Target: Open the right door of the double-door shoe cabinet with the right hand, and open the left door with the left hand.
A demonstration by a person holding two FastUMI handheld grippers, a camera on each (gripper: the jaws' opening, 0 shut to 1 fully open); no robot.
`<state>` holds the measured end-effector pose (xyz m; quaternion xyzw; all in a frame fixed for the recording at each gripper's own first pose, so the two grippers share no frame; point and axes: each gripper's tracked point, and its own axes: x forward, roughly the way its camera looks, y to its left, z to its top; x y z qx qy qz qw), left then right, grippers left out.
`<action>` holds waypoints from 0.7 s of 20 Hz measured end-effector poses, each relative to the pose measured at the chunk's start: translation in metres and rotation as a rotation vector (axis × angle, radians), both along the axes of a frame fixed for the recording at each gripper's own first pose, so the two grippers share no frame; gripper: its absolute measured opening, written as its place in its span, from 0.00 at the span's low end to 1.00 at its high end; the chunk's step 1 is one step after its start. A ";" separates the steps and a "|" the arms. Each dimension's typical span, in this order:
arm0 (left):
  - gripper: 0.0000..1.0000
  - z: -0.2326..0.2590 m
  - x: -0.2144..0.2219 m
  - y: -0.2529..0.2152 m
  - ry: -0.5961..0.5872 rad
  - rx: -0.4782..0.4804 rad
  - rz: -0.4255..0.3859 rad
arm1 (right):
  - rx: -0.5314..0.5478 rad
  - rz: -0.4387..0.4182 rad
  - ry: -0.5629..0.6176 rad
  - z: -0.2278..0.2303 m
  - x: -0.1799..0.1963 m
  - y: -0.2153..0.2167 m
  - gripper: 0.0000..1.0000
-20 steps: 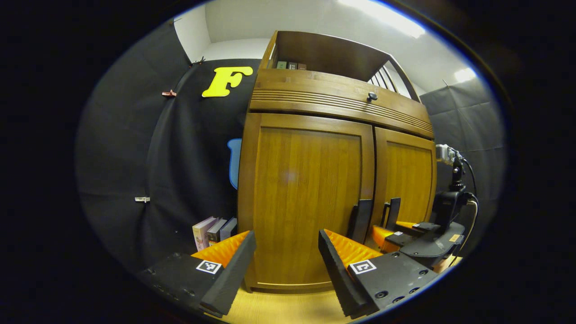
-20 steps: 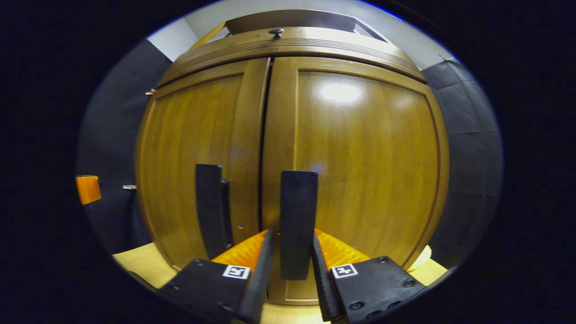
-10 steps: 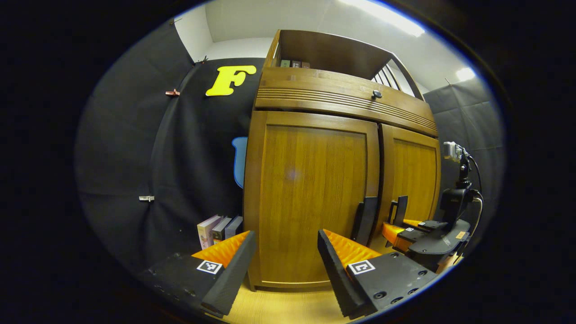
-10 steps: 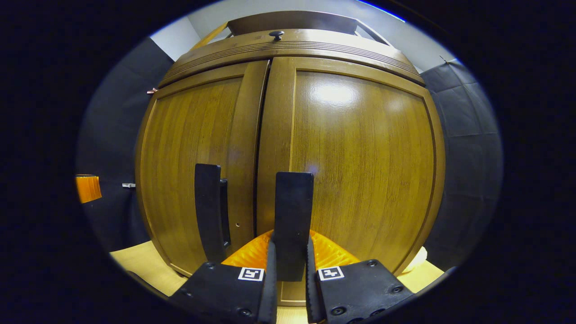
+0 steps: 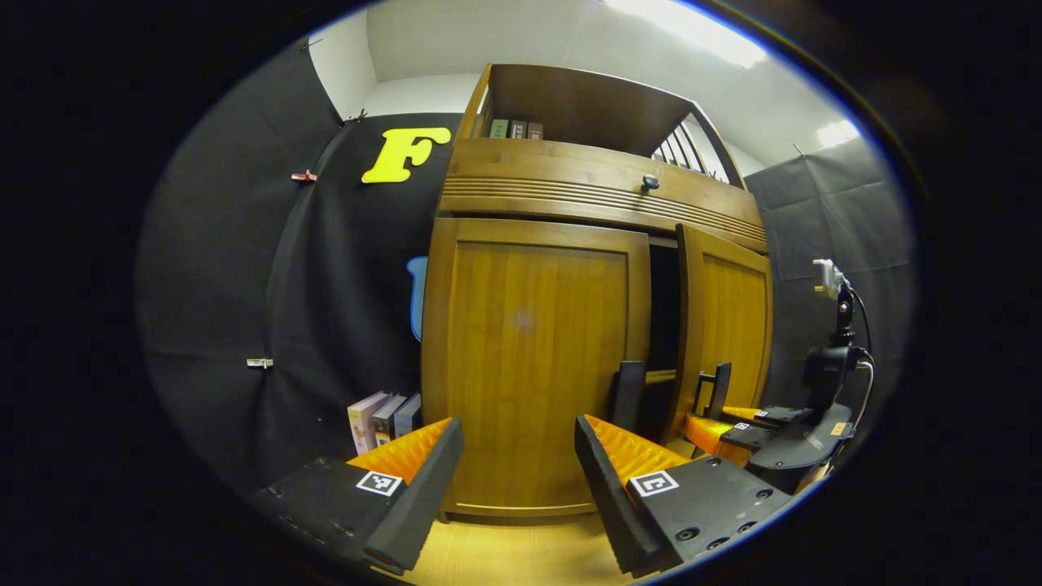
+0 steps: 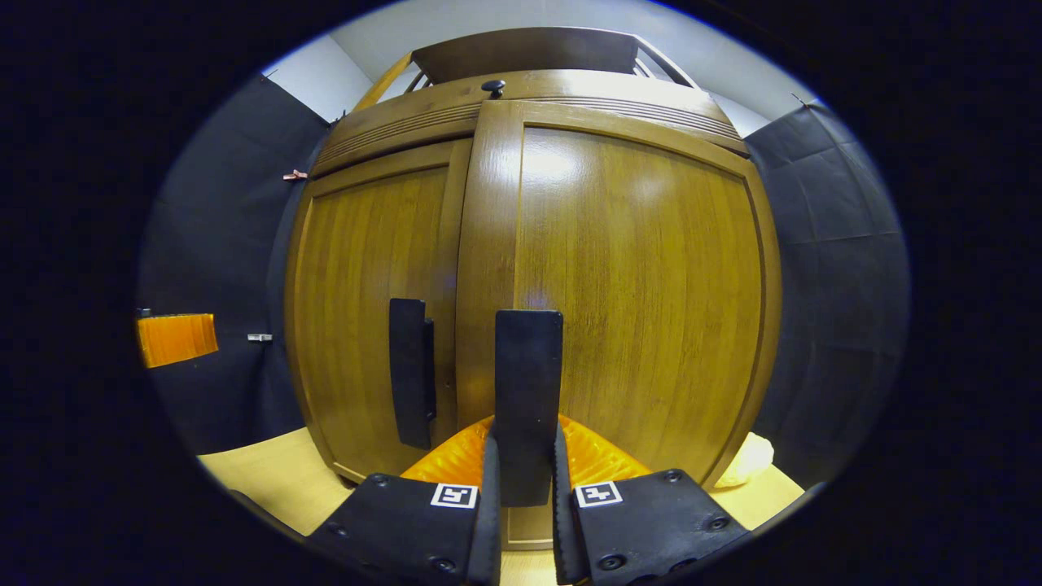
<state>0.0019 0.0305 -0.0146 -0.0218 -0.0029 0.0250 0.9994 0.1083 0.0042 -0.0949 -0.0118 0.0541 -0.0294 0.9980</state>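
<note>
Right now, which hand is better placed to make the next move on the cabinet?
Right. The right gripper is clamped on the right door's handle, door ajar. The left gripper hangs open, short of the left handle.

You see a shoe cabinet [image 6: 635, 268] of varnished wood, its grain showing and its doors glossy enough to catch glare. Its door handles [image 6: 527, 382] look matt and smooth. The floor [image 5: 505, 553] is pale wood, and the booth wall [image 5: 244, 285] is matt cloth.
</note>
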 end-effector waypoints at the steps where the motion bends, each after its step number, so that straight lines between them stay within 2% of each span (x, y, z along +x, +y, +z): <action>1: 0.86 0.000 -0.002 -0.003 0.001 -0.002 -0.004 | 0.003 0.004 -0.001 0.001 -0.006 -0.001 0.25; 4: 0.86 0.000 -0.009 -0.010 0.010 -0.001 -0.016 | 0.002 0.009 -0.004 0.004 -0.023 -0.005 0.24; 5: 0.86 0.001 -0.011 -0.011 0.010 0.003 -0.017 | 0.002 0.010 -0.006 0.005 -0.028 -0.007 0.34; 6: 0.86 0.002 -0.014 -0.011 0.009 0.007 -0.016 | 0.003 0.011 -0.010 0.006 -0.034 -0.008 0.29; 13: 0.86 0.005 -0.032 -0.020 0.002 0.008 -0.031 | -0.013 0.010 -0.035 0.015 -0.071 -0.022 0.29; 14: 0.86 0.005 -0.034 -0.022 0.002 0.007 -0.038 | -0.016 0.010 -0.032 0.015 -0.077 -0.026 0.24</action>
